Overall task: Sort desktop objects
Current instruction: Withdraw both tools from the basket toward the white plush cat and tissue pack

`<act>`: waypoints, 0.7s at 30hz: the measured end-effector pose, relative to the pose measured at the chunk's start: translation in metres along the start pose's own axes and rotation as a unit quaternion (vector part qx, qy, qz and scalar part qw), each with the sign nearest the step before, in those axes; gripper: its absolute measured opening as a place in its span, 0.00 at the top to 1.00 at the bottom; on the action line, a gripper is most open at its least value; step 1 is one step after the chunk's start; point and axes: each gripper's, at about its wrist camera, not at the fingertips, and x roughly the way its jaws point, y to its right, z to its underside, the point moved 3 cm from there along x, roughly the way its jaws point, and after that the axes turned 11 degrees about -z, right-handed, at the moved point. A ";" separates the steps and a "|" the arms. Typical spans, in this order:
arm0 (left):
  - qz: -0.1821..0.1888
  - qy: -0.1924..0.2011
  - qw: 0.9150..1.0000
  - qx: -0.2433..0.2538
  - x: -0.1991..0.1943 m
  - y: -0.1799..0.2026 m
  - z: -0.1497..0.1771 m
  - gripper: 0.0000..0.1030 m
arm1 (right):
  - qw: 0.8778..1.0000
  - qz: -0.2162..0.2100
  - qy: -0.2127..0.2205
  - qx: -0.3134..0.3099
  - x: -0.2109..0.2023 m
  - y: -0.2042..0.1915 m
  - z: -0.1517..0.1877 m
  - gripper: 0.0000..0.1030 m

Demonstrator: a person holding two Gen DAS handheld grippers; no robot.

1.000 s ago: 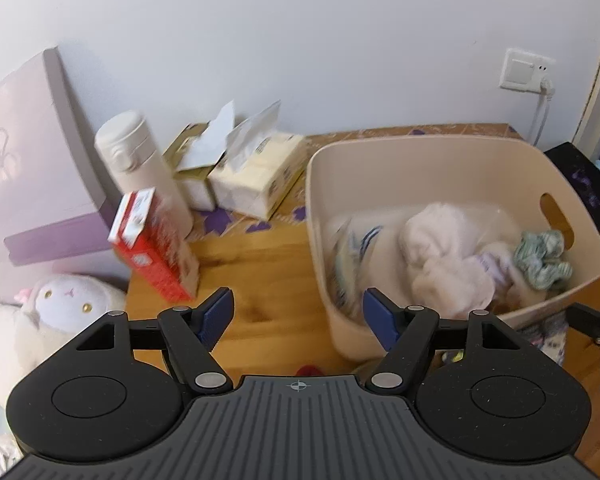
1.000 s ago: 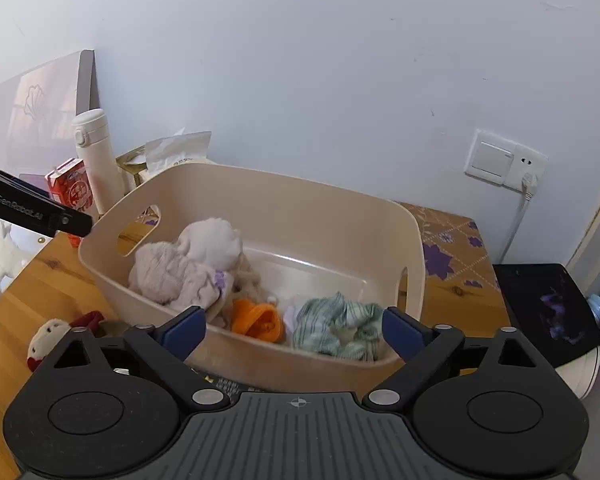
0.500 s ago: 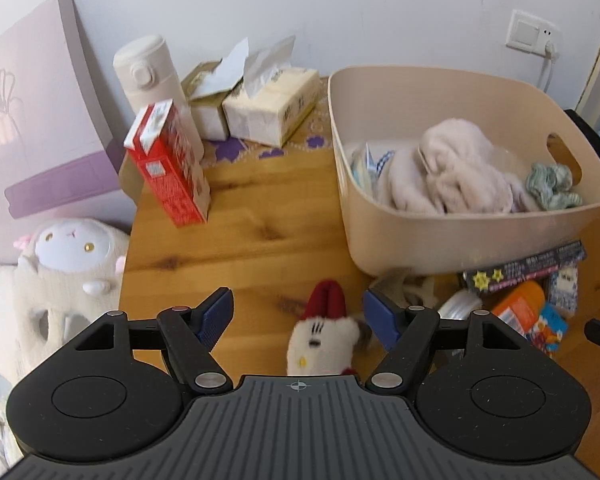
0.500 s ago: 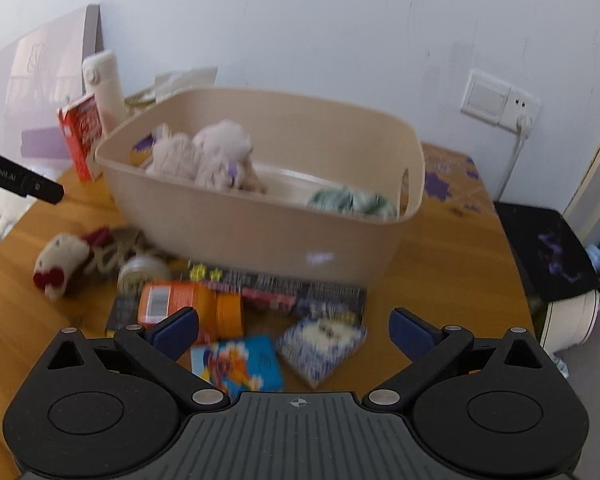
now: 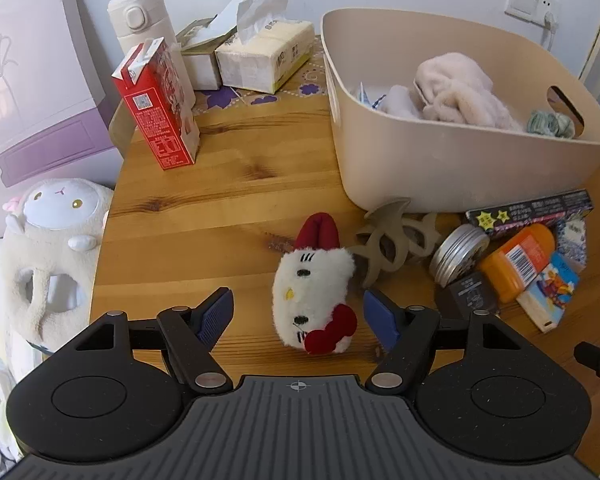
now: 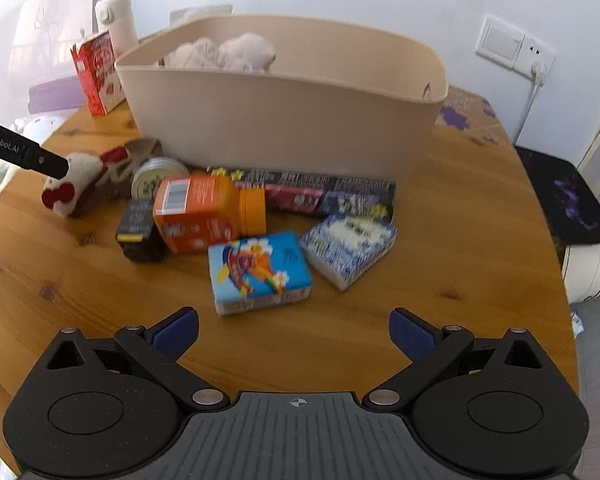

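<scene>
Left wrist view shows the left gripper with jaws apart, straddling the white plush cat toy with red bow near the wooden worktop's front edge, apparently for the beige plastic bin; the right gripper is likewise spread, empty.

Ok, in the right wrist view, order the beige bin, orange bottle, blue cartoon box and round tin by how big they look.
1. beige bin
2. orange bottle and blue cartoon box: look alike, and the box sits nearer, so no ranking
3. round tin, partly hidden
</scene>
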 end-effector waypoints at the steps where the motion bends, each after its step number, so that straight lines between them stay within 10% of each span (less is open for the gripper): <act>1: -0.002 -0.001 1.000 0.001 0.003 0.000 0.001 0.29 | 1.000 -0.001 -0.003 0.000 0.002 0.000 0.001 0.00; 21: -0.008 -0.060 0.998 -0.001 0.057 0.011 -0.006 0.29 | 0.999 -0.008 -0.036 0.023 0.043 0.005 0.002 0.00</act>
